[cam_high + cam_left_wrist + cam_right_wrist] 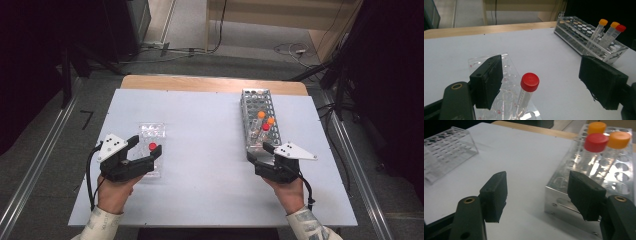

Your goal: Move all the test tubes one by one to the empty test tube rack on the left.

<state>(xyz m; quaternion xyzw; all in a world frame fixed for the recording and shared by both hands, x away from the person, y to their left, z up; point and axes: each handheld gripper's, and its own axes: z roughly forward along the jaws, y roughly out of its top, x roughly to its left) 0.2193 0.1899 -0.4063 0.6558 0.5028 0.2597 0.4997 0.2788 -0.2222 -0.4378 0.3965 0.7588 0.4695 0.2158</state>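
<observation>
At seven o'clock on the table, the left gripper (146, 149) has its jaws wide apart around a clear plastic tube (526, 97) with a ribbed red cap, not touching it. The tube stands upright in a clear plastic tray (151, 131) of round wells bearing small red lettering too blurred to read. At five o'clock, the right gripper (259, 151) has wide, empty jaws at the near end of a shiny metal rack (255, 102) holding two orange-capped tubes (261, 115) and a red-capped one (265, 127).
</observation>
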